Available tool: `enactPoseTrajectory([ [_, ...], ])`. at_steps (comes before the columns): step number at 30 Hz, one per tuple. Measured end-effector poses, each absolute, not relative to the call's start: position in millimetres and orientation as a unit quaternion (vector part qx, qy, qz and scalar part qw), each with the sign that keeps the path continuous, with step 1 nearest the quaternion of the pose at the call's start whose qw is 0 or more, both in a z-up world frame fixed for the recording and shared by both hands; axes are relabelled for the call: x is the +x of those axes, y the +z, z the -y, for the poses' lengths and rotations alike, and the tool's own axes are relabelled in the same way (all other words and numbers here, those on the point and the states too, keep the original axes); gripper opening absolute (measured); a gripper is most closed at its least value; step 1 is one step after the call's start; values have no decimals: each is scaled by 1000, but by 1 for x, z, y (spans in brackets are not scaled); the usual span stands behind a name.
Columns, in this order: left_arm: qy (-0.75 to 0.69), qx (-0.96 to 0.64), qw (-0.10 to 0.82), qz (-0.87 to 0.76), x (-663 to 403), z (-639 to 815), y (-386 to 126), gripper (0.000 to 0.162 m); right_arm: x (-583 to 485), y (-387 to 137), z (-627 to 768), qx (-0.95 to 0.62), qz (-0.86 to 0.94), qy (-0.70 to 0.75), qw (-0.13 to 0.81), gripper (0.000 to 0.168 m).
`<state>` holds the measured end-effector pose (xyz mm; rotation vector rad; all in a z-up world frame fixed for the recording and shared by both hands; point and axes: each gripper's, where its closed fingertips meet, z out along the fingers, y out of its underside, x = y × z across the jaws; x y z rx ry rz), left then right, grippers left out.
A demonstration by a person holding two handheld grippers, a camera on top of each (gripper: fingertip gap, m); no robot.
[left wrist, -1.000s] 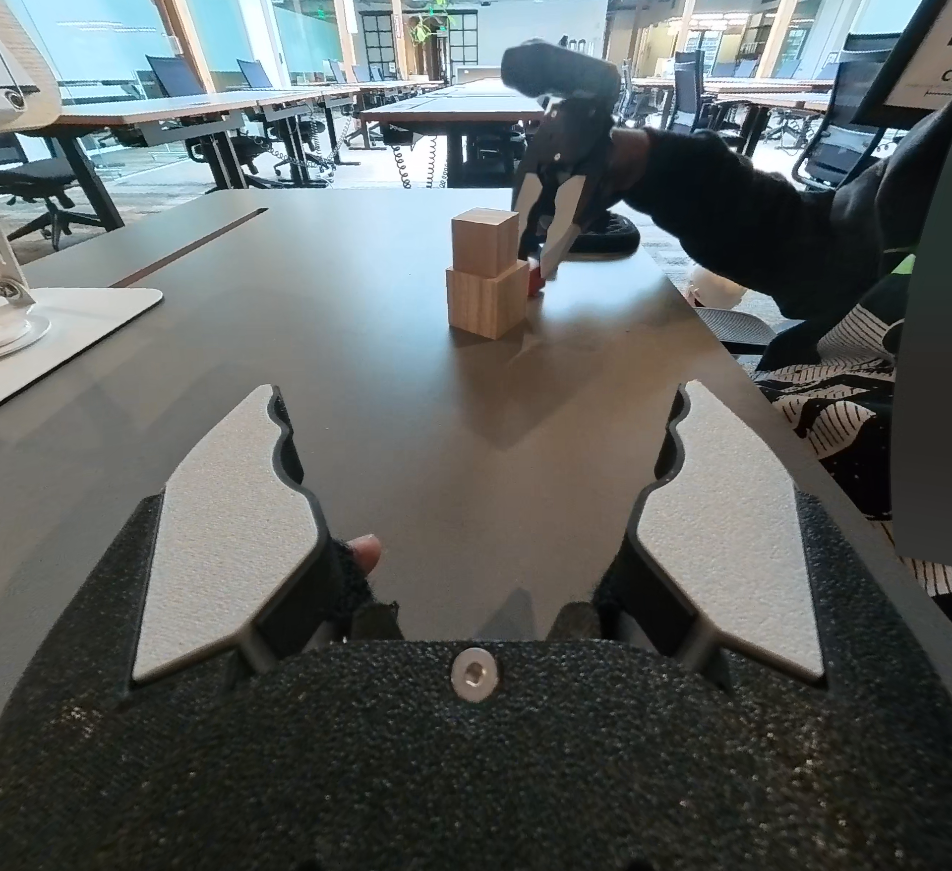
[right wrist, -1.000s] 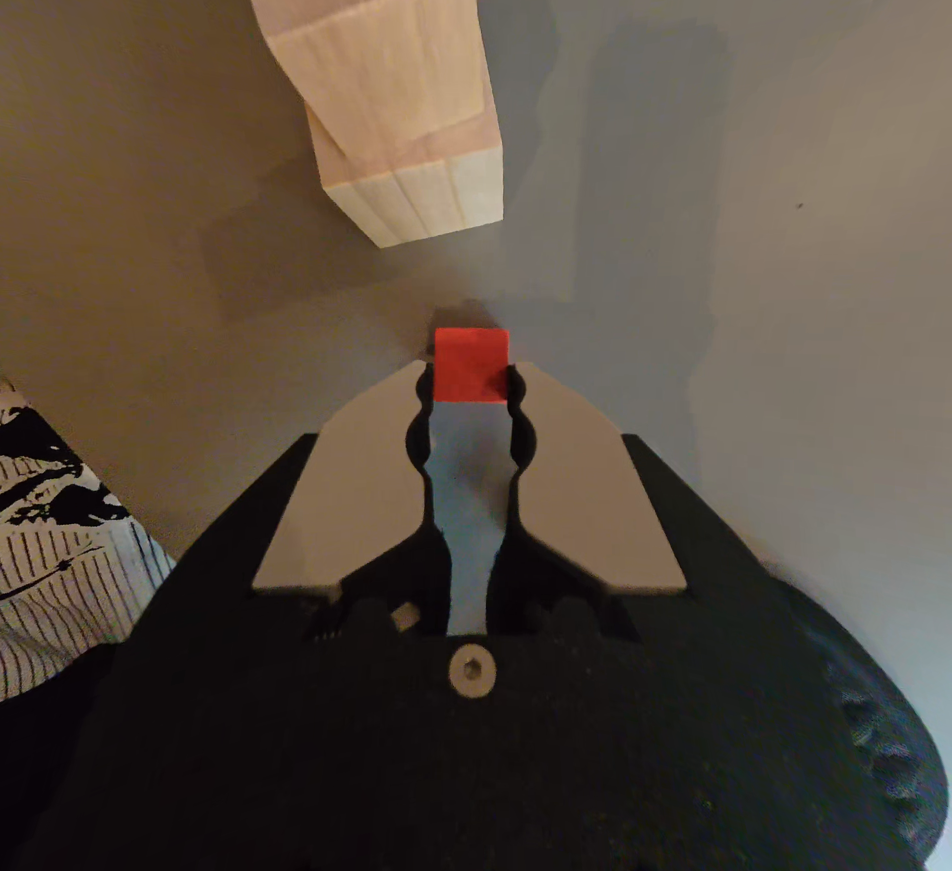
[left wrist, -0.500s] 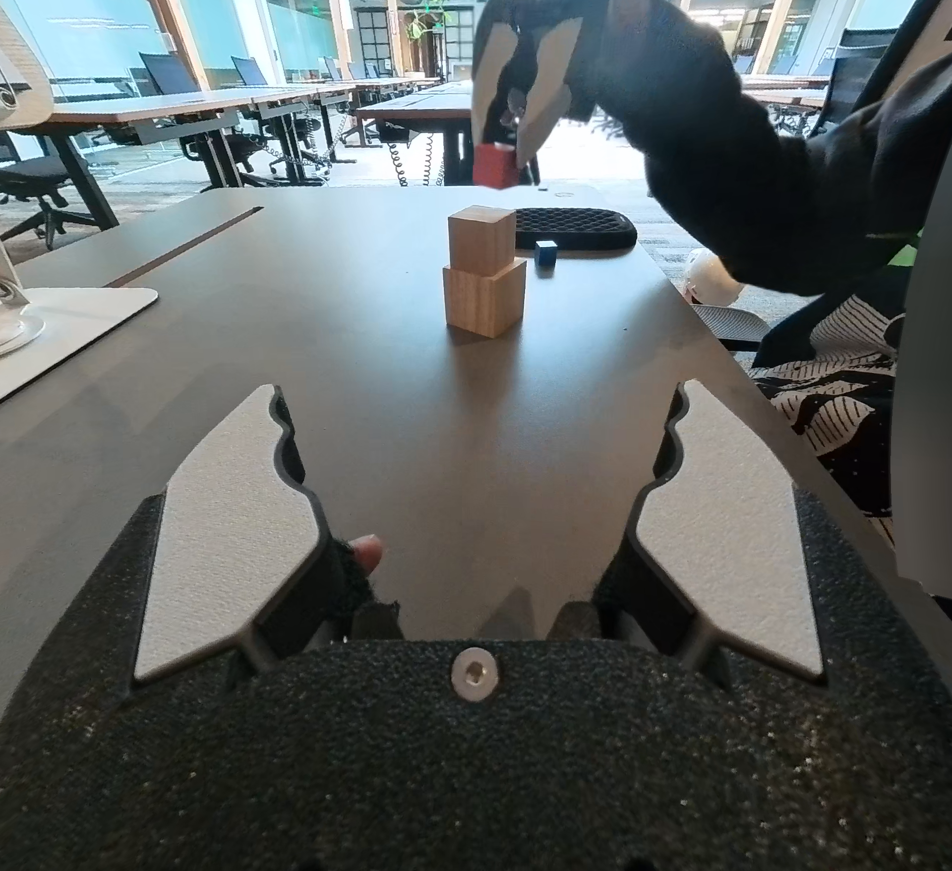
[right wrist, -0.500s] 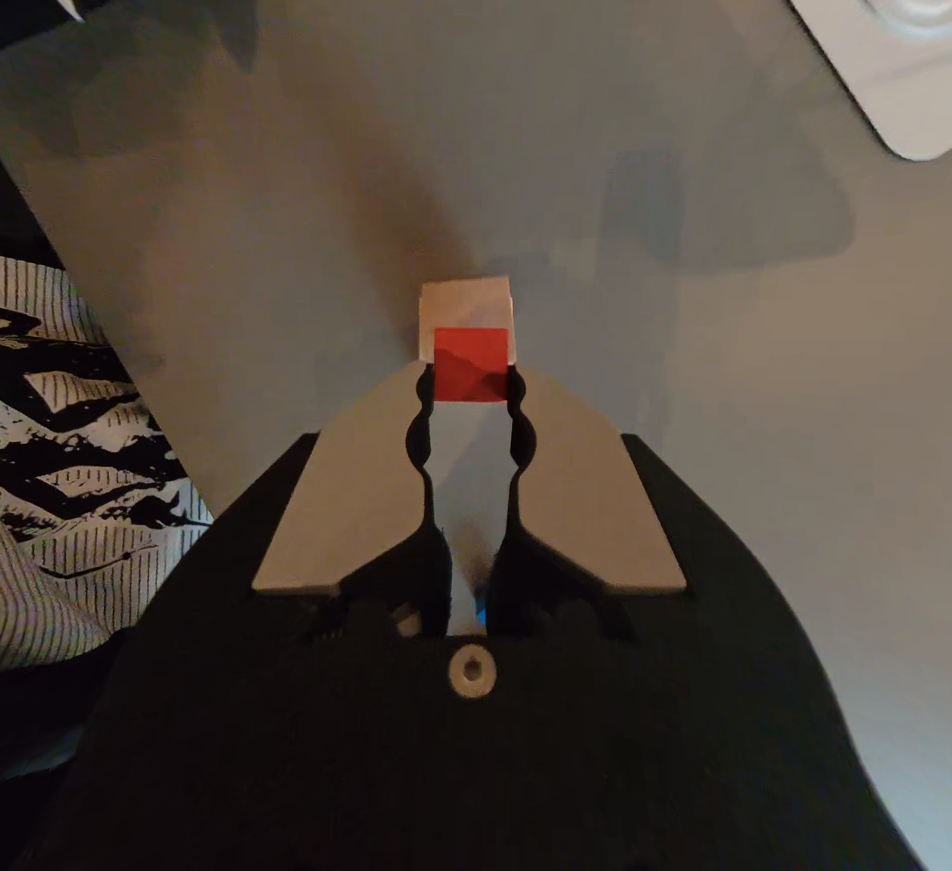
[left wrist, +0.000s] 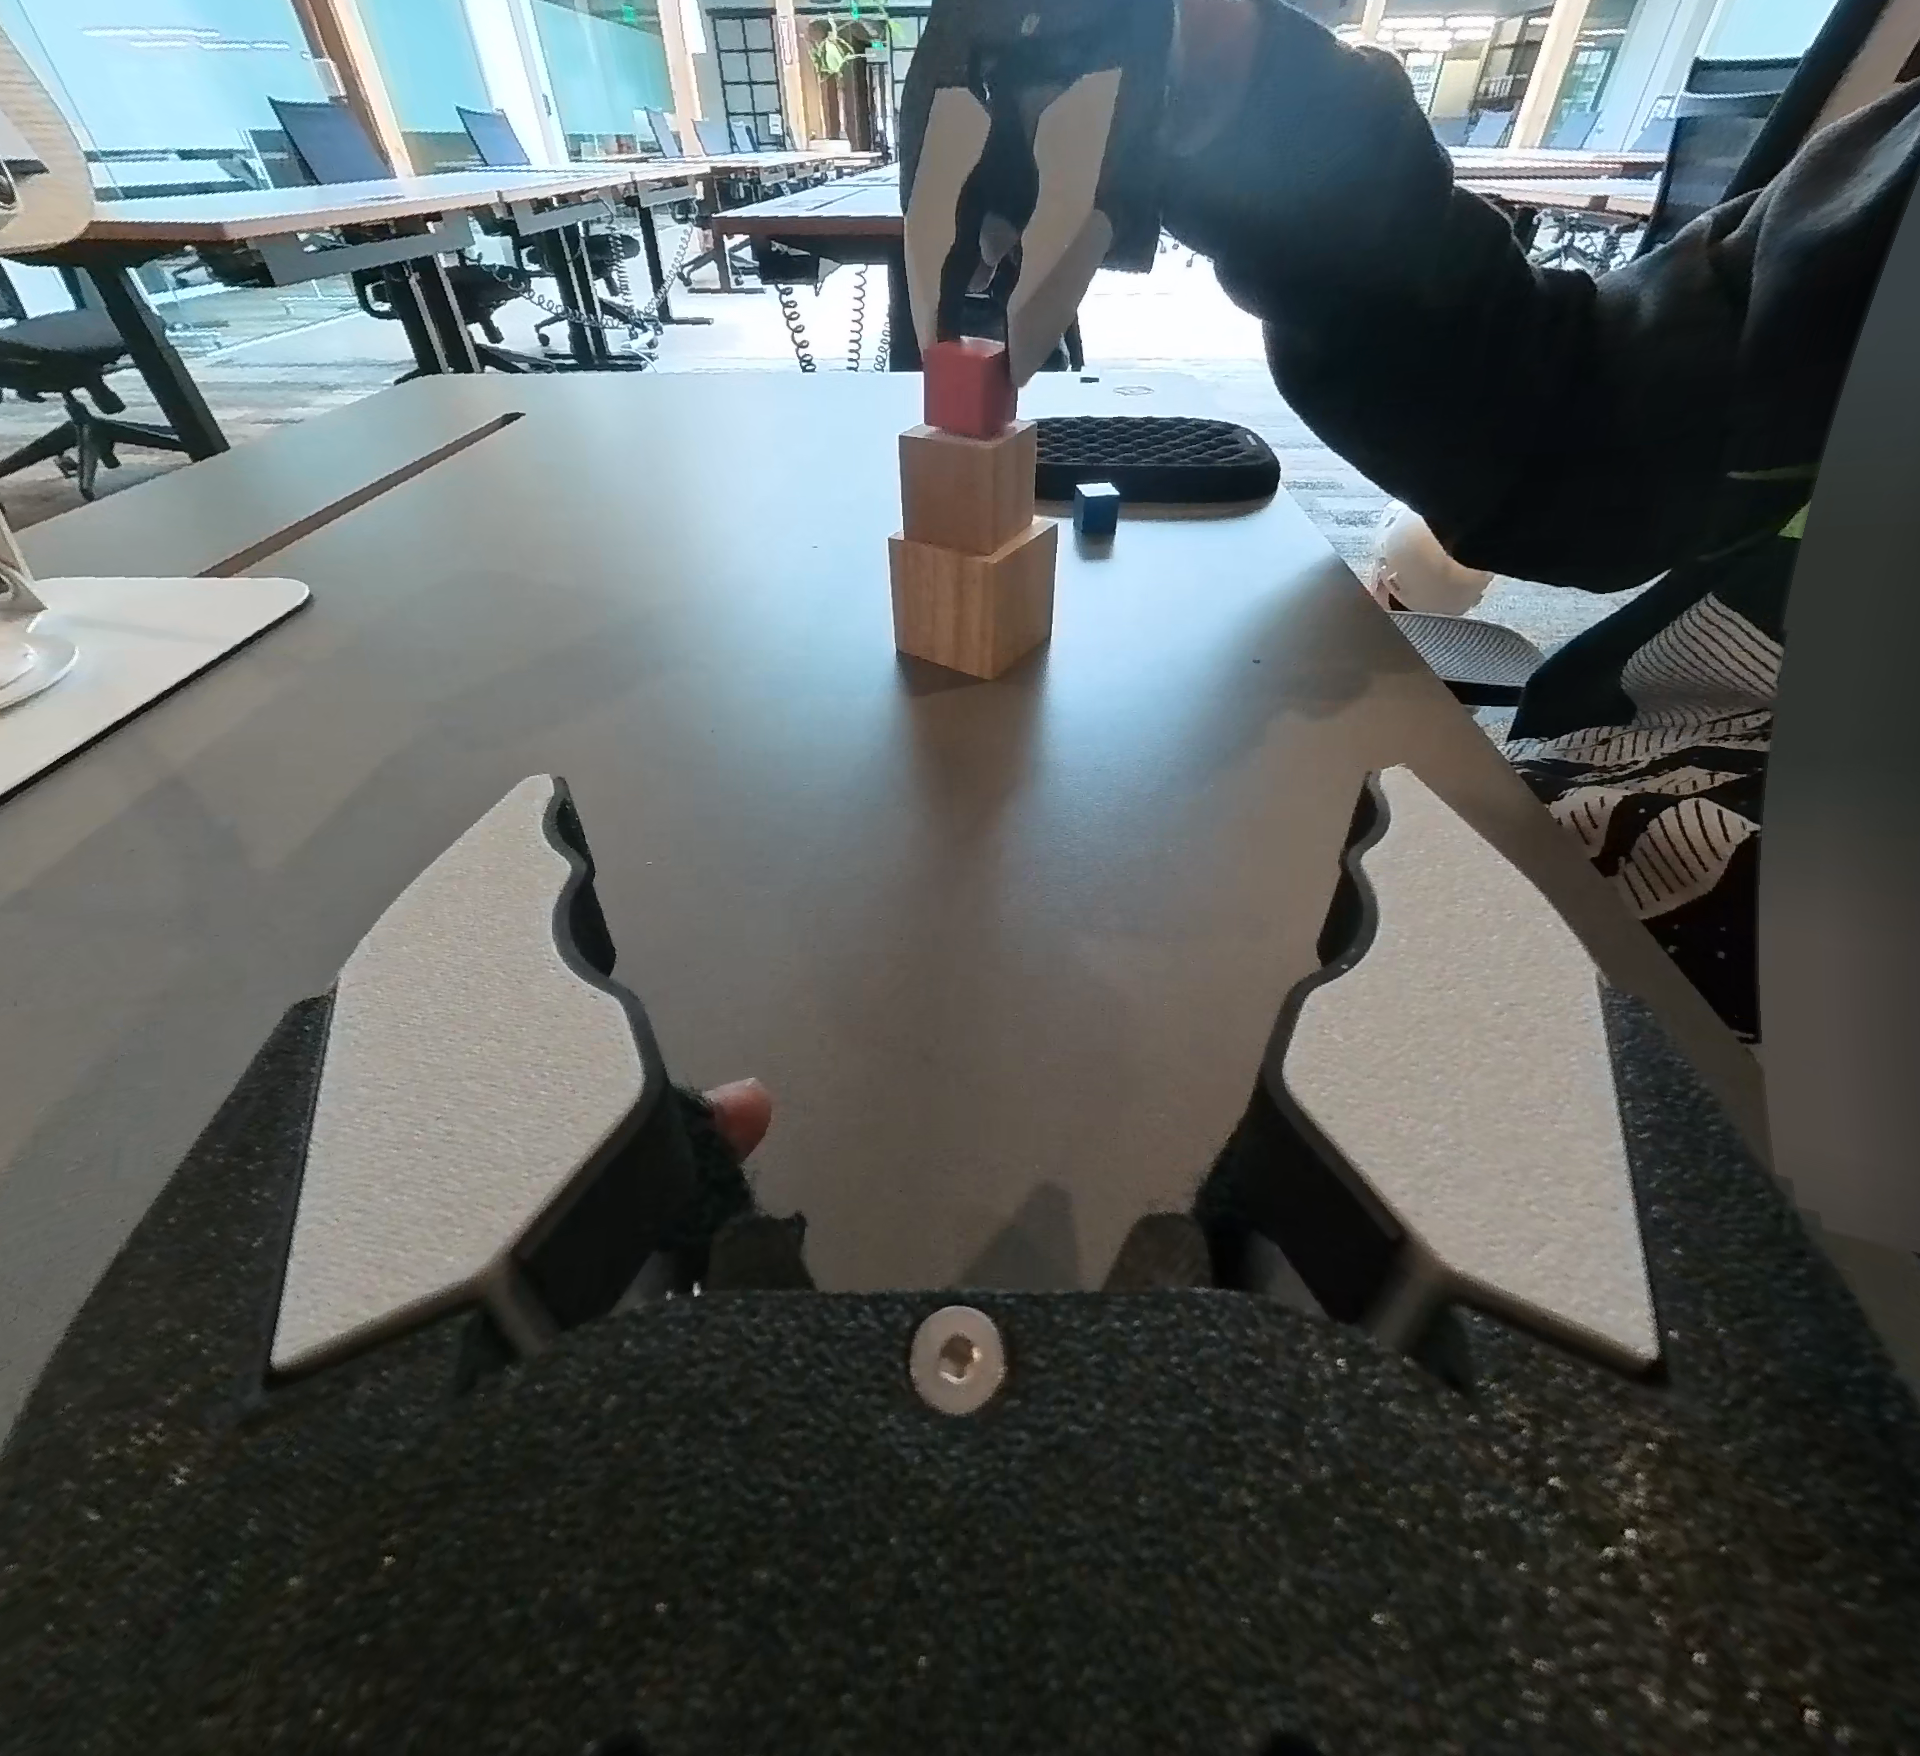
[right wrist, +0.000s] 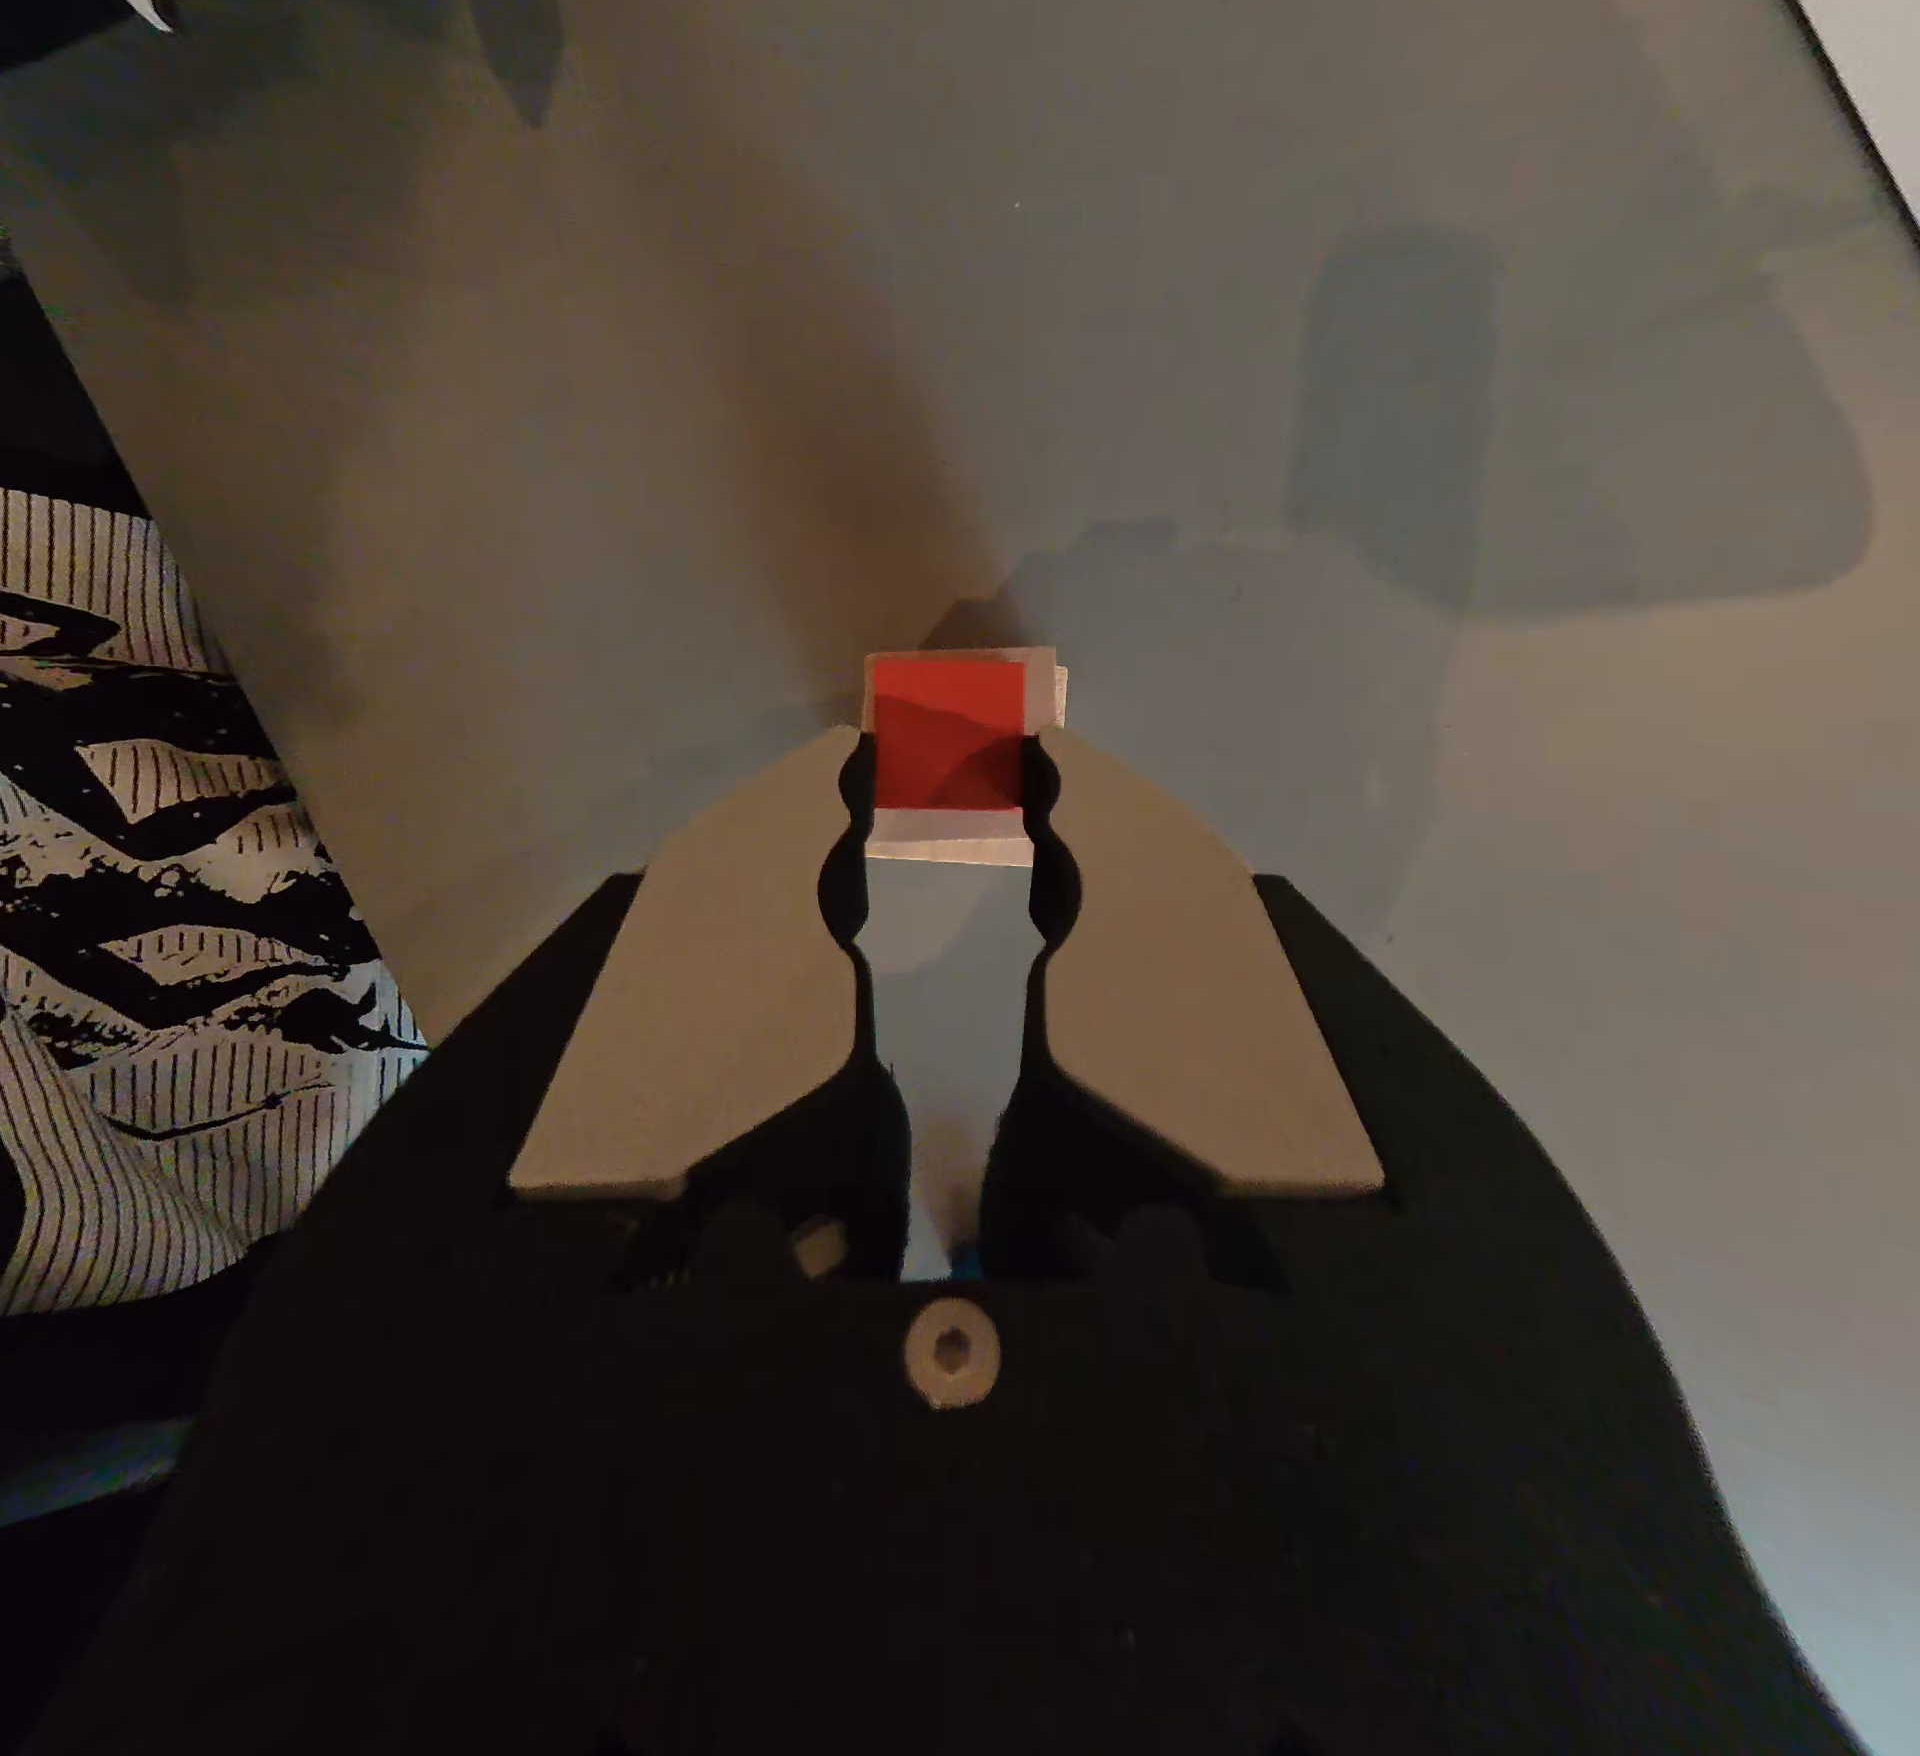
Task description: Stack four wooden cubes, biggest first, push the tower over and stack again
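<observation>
A large wooden cube stands on the dark table with a smaller wooden cube on top of it. My right gripper points straight down, shut on a red cube that rests on the smaller wooden cube. In the right wrist view the red cube sits between the fingertips of the right gripper, with the wooden cube's edge showing under it. A small blue cube lies on the table behind the tower. My left gripper is open and empty, low over the near table.
A black mesh pad lies at the table's far edge. A white stand base sits at the left. The table's right edge runs close to the tower, with a person's patterned clothing beyond it.
My right gripper lifted the red cube from the table beside the tower, carried it above the stack, then lowered it onto the smaller wooden cube. The left gripper has not moved.
</observation>
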<state>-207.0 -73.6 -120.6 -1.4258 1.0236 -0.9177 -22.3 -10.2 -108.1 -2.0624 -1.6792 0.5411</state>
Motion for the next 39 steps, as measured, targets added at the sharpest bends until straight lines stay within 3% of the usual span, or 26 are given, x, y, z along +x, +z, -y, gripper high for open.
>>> enactPoseTrajectory([
  [4, -387, -602, 549, -432, -207, 74, -121, 133, -22, -109, 10, -742, 605, 196, 213, 27],
  [9, -387, -602, 549, -432, -207, 74, -121, 133, -21, -103, 8, -743, 596, 200, 231, 48],
  [12, -386, -602, 550, -431, -207, 74, -120, 133, -8, -94, 11, -751, 572, 201, 263, 50],
  [15, -386, -602, 550, -432, -207, 74, -121, 133, 32, -106, 16, -788, 518, 171, 285, 47],
  [21, -386, -603, 548, -432, -207, 73, -121, 133, 112, -167, 26, -880, 397, 119, 233, 39],
  [26, -385, -604, 551, -429, -208, 73, -120, 133, 135, -198, 29, -908, 362, 83, 195, 42],
  [33, -387, -605, 547, -430, -207, 73, -121, 132, 139, -212, 31, -914, 361, 82, 167, 22],
  [39, -385, -605, 547, -432, -207, 73, -122, 132, 135, -205, 28, -903, 370, 92, 197, 22],
])
